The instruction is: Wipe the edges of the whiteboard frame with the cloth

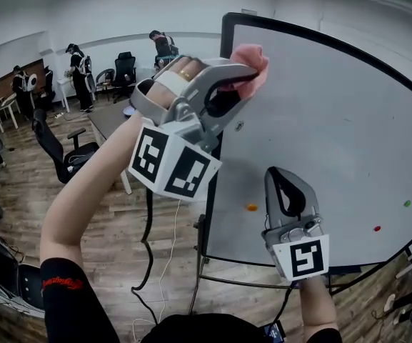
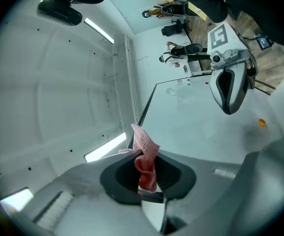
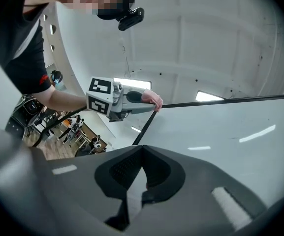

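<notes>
Grey plastic right tool [image 1: 280, 174] sits nearest, at 5 o'clock in the head view. Its jaws are pressed together with nothing between them, and its tip is in front of the white whiteboard [image 1: 334, 120], near an orange magnet [image 1: 252, 207]. Higher, toward 12 o'clock, the left tool [image 1: 247, 73] is clamped on the pink cloth [image 1: 251, 56], which lies against the board's black frame [image 1: 211, 191] at its 11 o'clock corner. Farther off, around 9 to 10 o'clock, an office chair [image 1: 56, 145] and standing people [image 1: 81, 70] are on the wood floor [image 1: 120, 220].
</notes>
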{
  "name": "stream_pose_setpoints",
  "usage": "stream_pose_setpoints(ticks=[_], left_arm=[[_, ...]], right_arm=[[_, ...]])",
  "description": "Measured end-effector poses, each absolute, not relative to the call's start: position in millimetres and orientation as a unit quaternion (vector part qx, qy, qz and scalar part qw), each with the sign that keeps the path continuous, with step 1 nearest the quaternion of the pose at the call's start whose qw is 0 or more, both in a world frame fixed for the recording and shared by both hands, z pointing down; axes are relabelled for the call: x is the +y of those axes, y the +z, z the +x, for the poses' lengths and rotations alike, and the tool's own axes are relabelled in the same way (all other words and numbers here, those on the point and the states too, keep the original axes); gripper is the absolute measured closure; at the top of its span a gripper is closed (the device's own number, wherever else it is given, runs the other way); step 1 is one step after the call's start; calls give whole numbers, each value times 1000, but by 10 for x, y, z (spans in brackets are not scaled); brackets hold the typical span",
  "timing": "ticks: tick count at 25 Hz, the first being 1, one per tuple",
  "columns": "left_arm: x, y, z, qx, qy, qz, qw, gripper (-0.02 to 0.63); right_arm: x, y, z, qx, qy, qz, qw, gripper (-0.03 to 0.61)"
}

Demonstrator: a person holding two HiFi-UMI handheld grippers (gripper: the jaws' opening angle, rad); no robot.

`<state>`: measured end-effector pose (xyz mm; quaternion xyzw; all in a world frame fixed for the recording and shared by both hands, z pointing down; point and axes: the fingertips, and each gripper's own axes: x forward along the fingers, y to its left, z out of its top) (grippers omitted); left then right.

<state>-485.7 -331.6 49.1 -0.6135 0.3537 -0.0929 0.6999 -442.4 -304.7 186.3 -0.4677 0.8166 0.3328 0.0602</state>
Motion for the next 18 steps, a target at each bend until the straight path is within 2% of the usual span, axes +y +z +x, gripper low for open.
stream_pose_setpoints(ticks=[18], left_arm=[[-3663, -5, -5186, 361, -152, -587, 709, 572]], right_arm=[[-3000, 1575, -4447, 783, 344, -512, 81, 577]])
